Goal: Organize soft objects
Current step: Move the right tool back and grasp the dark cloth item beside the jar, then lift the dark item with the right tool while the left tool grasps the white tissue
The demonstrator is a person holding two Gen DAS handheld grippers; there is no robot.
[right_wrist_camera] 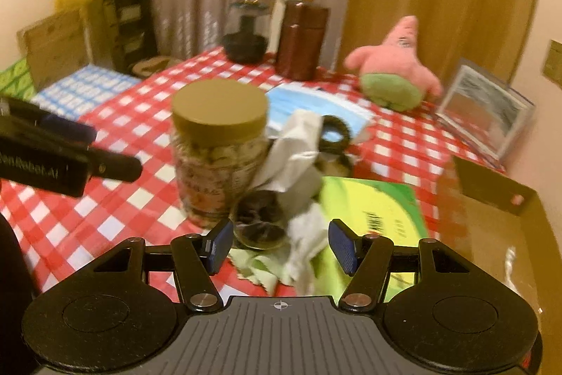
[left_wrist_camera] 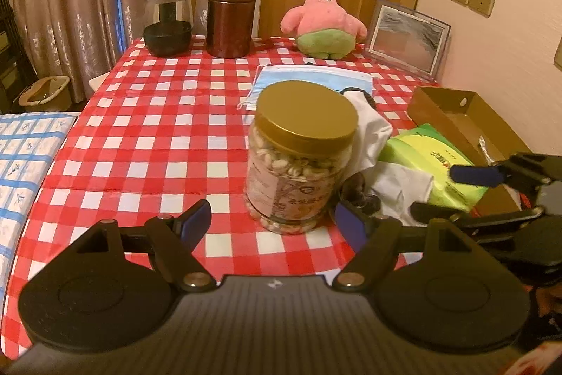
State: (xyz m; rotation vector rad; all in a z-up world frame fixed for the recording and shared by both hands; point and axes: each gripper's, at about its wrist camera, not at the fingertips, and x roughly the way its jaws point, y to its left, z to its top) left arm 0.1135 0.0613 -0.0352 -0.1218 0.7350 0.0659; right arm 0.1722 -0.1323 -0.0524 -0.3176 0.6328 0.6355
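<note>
A pink plush star toy point(left_wrist_camera: 325, 18) sits at the far edge of the red-checked table point(left_wrist_camera: 147, 136); the right wrist view shows it too point(right_wrist_camera: 393, 65). A crumpled white cloth point(left_wrist_camera: 372, 136) lies beside a nut jar with a gold lid point(left_wrist_camera: 302, 153); both also show in the right wrist view, cloth point(right_wrist_camera: 295, 150) and jar point(right_wrist_camera: 217, 146). A green tissue pack point(right_wrist_camera: 372, 213) lies right of the cloth. My left gripper point(left_wrist_camera: 272, 224) is open, just short of the jar. My right gripper point(right_wrist_camera: 281, 245) is open above the cloth's near end and holds nothing.
A brown cardboard box point(left_wrist_camera: 467, 122) stands at the right. A blue face mask point(left_wrist_camera: 309, 79), a black ring point(right_wrist_camera: 335, 129), a brown canister point(left_wrist_camera: 230, 16), a glass jar with a dark base point(left_wrist_camera: 168, 20) and a picture frame point(left_wrist_camera: 407, 37) are further back.
</note>
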